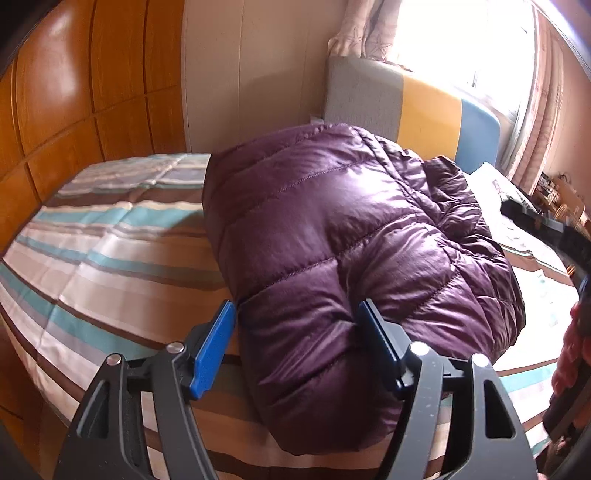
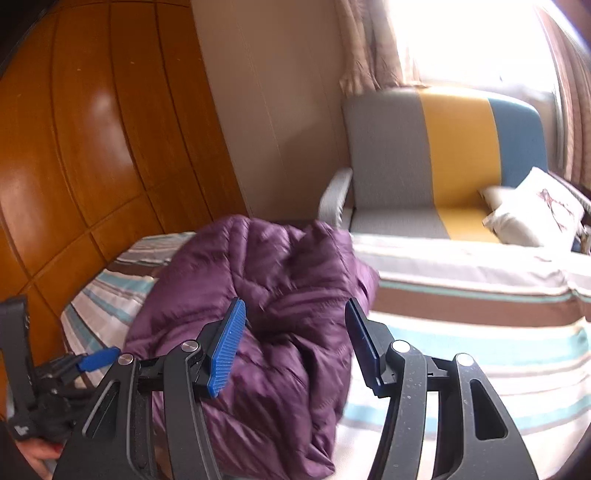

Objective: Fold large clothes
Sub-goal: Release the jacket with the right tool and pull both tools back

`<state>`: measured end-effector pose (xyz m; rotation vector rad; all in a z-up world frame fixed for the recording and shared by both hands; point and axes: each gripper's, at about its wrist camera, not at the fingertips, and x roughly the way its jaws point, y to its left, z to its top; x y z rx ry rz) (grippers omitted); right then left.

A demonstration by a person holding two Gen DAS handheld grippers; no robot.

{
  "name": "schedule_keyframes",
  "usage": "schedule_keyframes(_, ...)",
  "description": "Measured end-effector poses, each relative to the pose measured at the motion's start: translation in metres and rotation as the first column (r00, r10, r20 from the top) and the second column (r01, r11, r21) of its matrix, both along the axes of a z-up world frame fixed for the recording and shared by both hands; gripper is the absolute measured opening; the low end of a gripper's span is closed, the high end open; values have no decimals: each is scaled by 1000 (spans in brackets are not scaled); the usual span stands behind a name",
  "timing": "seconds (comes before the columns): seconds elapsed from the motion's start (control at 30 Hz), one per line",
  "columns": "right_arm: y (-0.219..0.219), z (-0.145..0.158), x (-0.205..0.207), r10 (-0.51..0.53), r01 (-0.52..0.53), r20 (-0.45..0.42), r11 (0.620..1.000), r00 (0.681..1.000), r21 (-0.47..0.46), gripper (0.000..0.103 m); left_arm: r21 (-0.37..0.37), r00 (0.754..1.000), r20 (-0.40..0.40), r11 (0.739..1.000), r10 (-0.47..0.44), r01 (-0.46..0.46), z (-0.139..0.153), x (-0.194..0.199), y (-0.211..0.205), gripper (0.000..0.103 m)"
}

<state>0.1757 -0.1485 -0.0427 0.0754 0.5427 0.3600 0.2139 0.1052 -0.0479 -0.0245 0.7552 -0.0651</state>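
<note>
Your left gripper (image 1: 295, 347), fingers spread, sits against the purple quilted down jacket (image 1: 332, 236) (light, puffy, slippery); pinch its six-o'clock folded edge.

Glossy quilted jacket (image 1: 332, 236), lacquered wood wardrobe (image 1: 92, 74)

Striped bedsheet (image 1: 110, 236) in teal, brown and cream, spread flat. Behind, glossy wooden wardrobe (image 2: 74, 129) beside a cream wall (image 2: 273, 110). Against the window, a grey, yellow and blue sofa (image 2: 436, 155), a white cushion (image 2: 535, 210) on its seat. Patterned curtains (image 1: 369, 33), sunlit.
</note>
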Motion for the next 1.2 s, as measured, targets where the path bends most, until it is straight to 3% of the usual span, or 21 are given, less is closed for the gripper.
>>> schedule_keyframes(0.17,44,-1,43,22,-25,-19,986,1000,-164,49,56,998,57,998,13,-16,24,12,-6,69)
schedule_keyframes(0.23,51,-9,63,-13,-1,-67,980,998,-198,49,40,999,48,999,25,-27,29,30,-3,69)
schedule_keyframes(0.3,50,-23,83,-74,41,-130,969,989,-243,42,43,1000,10,999,26,-27,24,48,-4,69)
schedule_keyframes(0.37,43,-41,98,-115,70,-188,970,975,-232,41,31,999,-46,999,17,-15,11,68,-6,70)
schedule_keyframes(0.5,21,-69,112,-142,109,-252,984,957,-138,41,53,998,-52,998,-27,29,-5,83,-19,73)
schedule_keyframes(0.73,21,-84,109,-166,133,-172,973,971,-188,41,68,997,-68,997,-33,37,-22,98,-26,74)
schedule_keyframes(0.87,21,-71,99,-156,117,-180,971,971,-209,42,84,998,-61,996,-32,37,-17,92,-24,76)
schedule_keyframes(0.9,20,-65,93,-154,116,-176,971,972,-209,42,86,998,-61,996,-19,24,-13,88,-24,81)
schedule_keyframes(0.97,20,-52,79,-148,116,-155,973,977,-198,51,63,997,-76,998,21,-16,-7,78,-19,92)
schedule_keyframes(1.03,17,-40,58,-118,95,-128,980,985,-174,73,30,995,-91,999,41,-38,-3,67,-12,101)
schedule_keyframes(1.17,14,-25,14,-73,54,-103,983,992,-176,77,38,994,-68,996,89,-86,2,27,-5,101)
schedule_keyframes(1.2,14,-22,6,-65,46,-107,984,992,-172,84,60,991,-63,992,114,-111,3,17,-4,101)
